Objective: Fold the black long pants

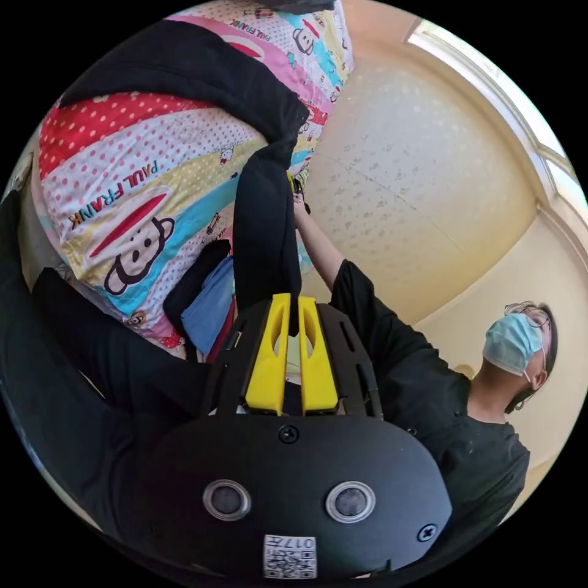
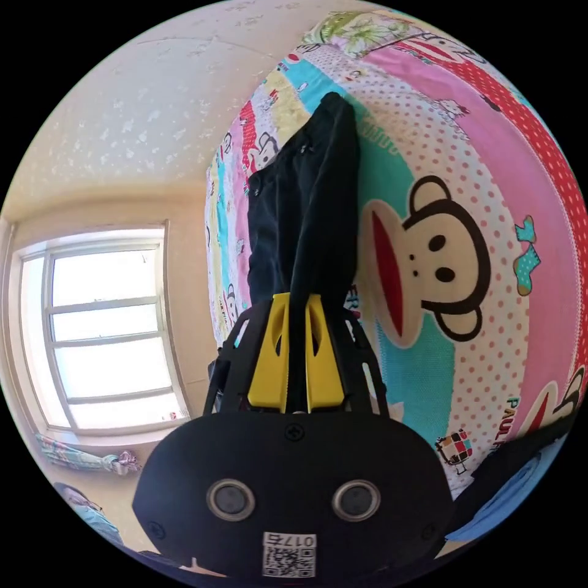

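Pants (image 2: 306, 208), black, soft and limp, hang stretched above the patterned bedsheet (image 2: 478, 202), long axis running from the left gripper (image 1: 293, 318) toward the bed's far edge. Left gripper jaws are clamped on one fabric end; right gripper (image 2: 297, 315) jaws are likewise clenched on fabric, probably the waistband. Light cloth: best held by hem and waistband corners.

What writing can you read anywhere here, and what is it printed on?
"PAUL FRANK": printed repeatedly on the bright striped cartoon-monkey bedsheet.
"PAUL": the same bedsheet in the right gripper view, with the rest cut off at the edge.
Small white sticker with a square code: too small to read reliably.
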{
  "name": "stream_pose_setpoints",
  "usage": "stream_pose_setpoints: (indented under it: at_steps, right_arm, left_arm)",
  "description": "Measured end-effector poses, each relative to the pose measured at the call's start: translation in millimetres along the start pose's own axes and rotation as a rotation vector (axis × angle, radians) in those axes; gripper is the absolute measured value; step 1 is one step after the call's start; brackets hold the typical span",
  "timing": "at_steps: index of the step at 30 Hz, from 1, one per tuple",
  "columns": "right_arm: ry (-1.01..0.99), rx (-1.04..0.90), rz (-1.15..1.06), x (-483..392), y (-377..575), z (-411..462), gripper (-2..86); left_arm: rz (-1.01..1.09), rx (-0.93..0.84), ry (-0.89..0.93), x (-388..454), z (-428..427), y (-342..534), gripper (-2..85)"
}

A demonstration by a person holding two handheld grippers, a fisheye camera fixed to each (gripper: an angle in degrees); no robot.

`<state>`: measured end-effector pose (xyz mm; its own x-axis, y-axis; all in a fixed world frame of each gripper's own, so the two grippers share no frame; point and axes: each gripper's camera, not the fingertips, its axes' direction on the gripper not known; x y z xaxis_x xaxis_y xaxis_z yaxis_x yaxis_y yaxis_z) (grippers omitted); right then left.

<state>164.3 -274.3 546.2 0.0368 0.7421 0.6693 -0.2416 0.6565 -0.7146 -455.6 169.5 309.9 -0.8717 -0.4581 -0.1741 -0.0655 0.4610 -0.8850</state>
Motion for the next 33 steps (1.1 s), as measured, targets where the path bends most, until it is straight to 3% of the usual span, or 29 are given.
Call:
stream_pose_setpoints:
  at_steps: [8,11,13,16,20,22,25,30,33]
  right_arm:
    - [0.308,-0.113,-0.163,-107.7,-10.9,193.5,5.1]
    - [0.451,-0.109,-0.1,-98.7,-4.5,270.7,7.2]
    - [0.515,-0.058,-0.118,-91.6,5.0,295.1,7.8]
    - [0.648,-0.005,-0.238,-91.5,19.7,317.9,8.3]
    - [0.825,-0.095,-0.54,-100.9,40.8,322.7,9.4]
    - [0.776,-0.096,-0.648,-101.1,61.5,298.8,9.8]
    - [0.595,-0.088,-0.621,-80.6,99.5,233.6,9.9]
    - [0.279,-0.187,-0.332,41.9,196.6,157.3,12.2]
    - [0.139,-0.228,-0.15,112.1,280.1,161.3,14.6]
  left_arm:
    - [-0.275,0.142,0.351,-10.1,-142.0,-72.5,-0.2]
    - [-0.3,0.177,0.276,-9.1,-196.4,-112.1,-0.5]
    - [-0.279,0.179,0.131,0.0,-237.0,-147.3,-0.6]
    - [-0.205,0.137,-0.008,17.3,-268.8,-184.7,-0.6]
    - [-0.147,0.078,-0.22,26.8,-285.6,-213.5,-0.6]
    - [-0.095,0.041,-0.332,29.0,-289.5,-224.4,-0.5]
    - [0.006,0.108,-0.365,39.2,-300.6,-220.4,-0.4]
    - [0.125,0.222,-0.672,60.6,-316.7,-195.6,2.9]
    - [0.328,0.16,-0.651,86.2,-299.8,-203.3,9.5]
